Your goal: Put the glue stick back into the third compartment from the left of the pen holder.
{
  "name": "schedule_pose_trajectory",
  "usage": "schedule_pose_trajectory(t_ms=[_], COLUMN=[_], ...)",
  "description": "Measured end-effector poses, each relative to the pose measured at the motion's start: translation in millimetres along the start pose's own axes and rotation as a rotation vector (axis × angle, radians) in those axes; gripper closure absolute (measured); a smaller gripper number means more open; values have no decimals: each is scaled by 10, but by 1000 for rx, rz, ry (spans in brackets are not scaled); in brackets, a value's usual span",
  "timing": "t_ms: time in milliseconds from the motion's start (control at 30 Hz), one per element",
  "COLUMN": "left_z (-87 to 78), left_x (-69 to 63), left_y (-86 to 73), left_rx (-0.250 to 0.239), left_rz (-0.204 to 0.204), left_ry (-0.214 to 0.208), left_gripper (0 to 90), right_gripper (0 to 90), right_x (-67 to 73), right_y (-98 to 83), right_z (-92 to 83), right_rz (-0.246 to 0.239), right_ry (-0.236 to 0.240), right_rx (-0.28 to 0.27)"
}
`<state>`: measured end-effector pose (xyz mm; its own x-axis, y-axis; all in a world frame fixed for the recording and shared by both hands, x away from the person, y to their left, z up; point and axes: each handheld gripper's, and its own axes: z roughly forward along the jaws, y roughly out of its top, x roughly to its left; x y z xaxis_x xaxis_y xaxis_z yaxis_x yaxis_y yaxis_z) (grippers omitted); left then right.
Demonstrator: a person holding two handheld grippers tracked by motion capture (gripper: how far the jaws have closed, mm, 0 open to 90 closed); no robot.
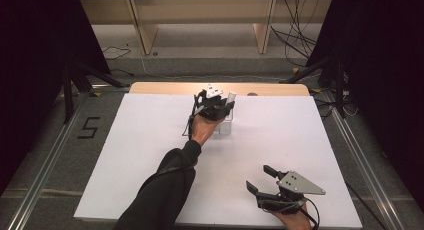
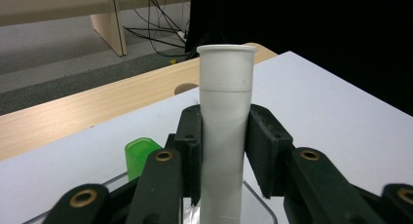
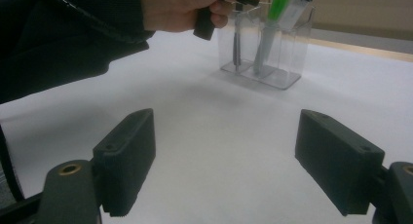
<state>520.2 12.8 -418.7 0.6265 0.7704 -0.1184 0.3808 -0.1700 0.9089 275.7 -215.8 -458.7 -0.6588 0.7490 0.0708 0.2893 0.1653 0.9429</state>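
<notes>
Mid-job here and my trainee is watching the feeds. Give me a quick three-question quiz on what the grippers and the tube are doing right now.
1. True or false: the left gripper is shut on the white tube.
2. How do the right gripper's jaws stand? A) clamped on the tube B) open with nothing between them C) shut on a green cap
3. What colour is the item that stands beside the white tube in the clear holder?

Key
1. True; both pads press the tube's sides, and it stands upright.
2. B; they hang apart over the bare white table.
3. Green.
</notes>
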Motion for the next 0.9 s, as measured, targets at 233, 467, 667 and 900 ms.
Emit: schedule_pose_trajectory(t_ms=[233,467,667,900], left_z=[1,16,-23,-154], left_x=[-13,-34,-56,-95], left_y=[-12,-58,0,94], left_rx=[12,31,21,67], left_rz=[18,41,27,26], left_ry=[5,6,9,-50], left_gripper=[677,672,399,220], right_gripper=[235,235,237,237], right_x=[2,2,1,0], right_y=[-3,-7,-9,-18], right_z=[-1,2,5,20], right_rz=[-2,-6,-5,-7], right_ry=[-3,-2,0,1], right_rx=[4,8,10,11])
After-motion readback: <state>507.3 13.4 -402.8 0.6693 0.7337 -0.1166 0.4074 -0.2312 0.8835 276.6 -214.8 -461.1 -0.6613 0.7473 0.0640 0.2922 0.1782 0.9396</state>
